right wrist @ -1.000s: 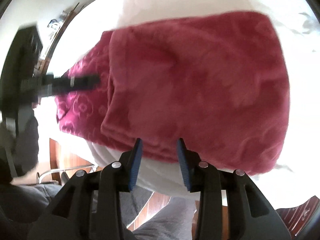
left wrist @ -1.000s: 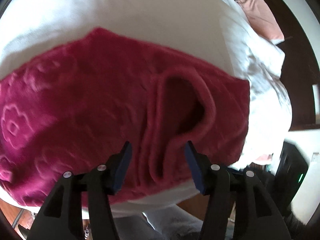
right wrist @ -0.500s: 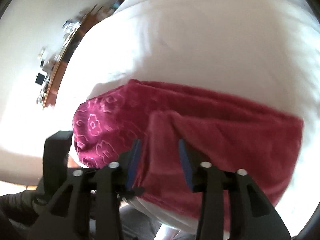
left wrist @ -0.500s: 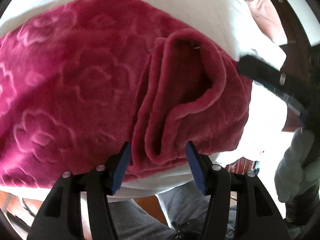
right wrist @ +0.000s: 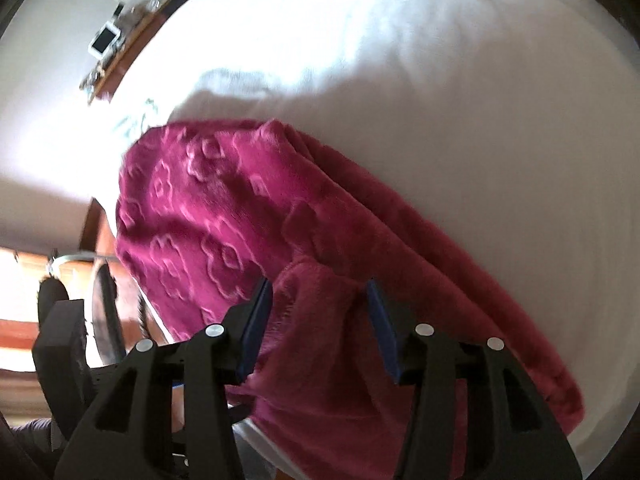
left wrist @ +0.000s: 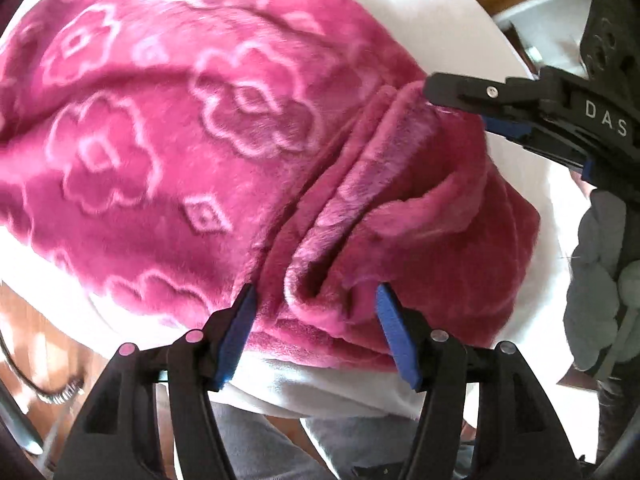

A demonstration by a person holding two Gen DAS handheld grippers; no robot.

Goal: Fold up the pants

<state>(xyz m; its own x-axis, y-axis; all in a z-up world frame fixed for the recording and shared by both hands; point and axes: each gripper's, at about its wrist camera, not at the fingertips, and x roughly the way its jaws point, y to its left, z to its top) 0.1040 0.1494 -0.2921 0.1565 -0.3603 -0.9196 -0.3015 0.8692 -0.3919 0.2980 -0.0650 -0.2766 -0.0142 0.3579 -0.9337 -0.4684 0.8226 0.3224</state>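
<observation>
Both grippers shifted closer over magenta fleece pants (left wrist: 208, 152) folded on white bed (right wrist: 400, 80). Left gripper (left wrist: 314, 322) and right gripper (right wrist: 320, 316) jaws opening, straddling folds, nothing clamped.

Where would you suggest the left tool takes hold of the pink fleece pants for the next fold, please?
Probably the rolled hem edge of the pants nearest the left tool, approached from the near bed edge. That thick lip stands up in ridges between the opening jaws, which do not yet press it, so it offers something to pinch.
</observation>
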